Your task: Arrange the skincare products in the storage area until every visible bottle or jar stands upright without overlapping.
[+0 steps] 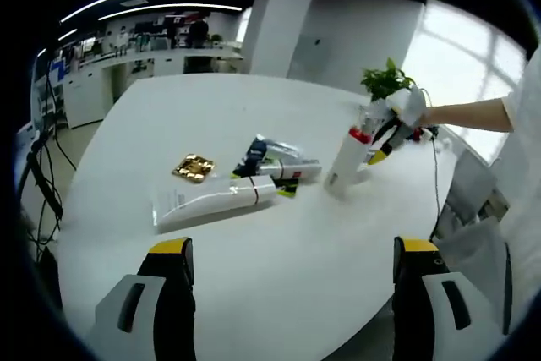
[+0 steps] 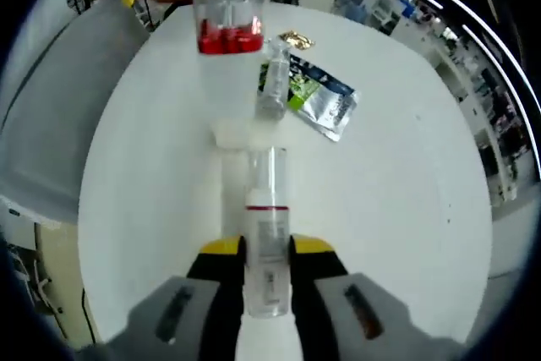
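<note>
On the round white table [image 1: 254,293], a white bottle [image 1: 345,161] with a red collar stands slightly tilted. Just past it, my right gripper [image 1: 389,137] comes in from the right. The right gripper view shows that gripper [image 2: 266,247] shut on a slim clear bottle [image 2: 269,234] with a red band, and the white bottle [image 2: 228,82] rises right in front of it. A long white tube [image 1: 215,205] lies flat near a gold-lidded jar [image 1: 193,167]. A small clear bottle [image 2: 272,82] lies on a silver and green pouch [image 2: 325,101]. My left gripper [image 1: 292,247] hangs open above the near table.
A potted green plant [image 1: 387,82] stands behind the white bottle near the table's far right edge. A person's arm [image 1: 465,114] reaches in from the right. A grey chair [image 1: 473,192] is beside the table. Office counters [image 1: 127,69] line the back.
</note>
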### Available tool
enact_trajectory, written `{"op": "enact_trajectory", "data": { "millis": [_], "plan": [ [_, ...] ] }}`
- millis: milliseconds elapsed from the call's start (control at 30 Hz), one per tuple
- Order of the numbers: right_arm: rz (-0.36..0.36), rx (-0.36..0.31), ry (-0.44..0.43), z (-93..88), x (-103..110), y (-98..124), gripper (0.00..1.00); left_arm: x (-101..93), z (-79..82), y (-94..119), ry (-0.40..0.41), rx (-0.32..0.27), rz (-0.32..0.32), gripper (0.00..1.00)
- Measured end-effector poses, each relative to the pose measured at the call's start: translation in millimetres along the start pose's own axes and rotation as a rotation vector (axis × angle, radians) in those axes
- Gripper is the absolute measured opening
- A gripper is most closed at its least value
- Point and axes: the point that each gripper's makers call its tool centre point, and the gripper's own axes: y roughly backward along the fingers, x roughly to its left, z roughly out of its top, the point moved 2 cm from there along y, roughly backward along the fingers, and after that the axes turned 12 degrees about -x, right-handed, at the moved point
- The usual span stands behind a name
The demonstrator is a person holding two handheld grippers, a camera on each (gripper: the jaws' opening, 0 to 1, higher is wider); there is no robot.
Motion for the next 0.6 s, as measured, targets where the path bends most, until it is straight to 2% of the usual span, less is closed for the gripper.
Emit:
{"op": "enact_trajectory", "data": {
  "millis": [433, 600],
  "plan": [
    [-0.061, -0.068, -0.096, 1.0, 32, 19, 0.19, -14.7, 7.3, 5, -0.024, -0.014, -0.034, 0.96],
    [-0.091, -0.114, -0.148, 4.6, 43, 25, 0.19, -21.8, 9.9, 7, -0.033, -0.021, -0.047, 0.96]
  ]
}}
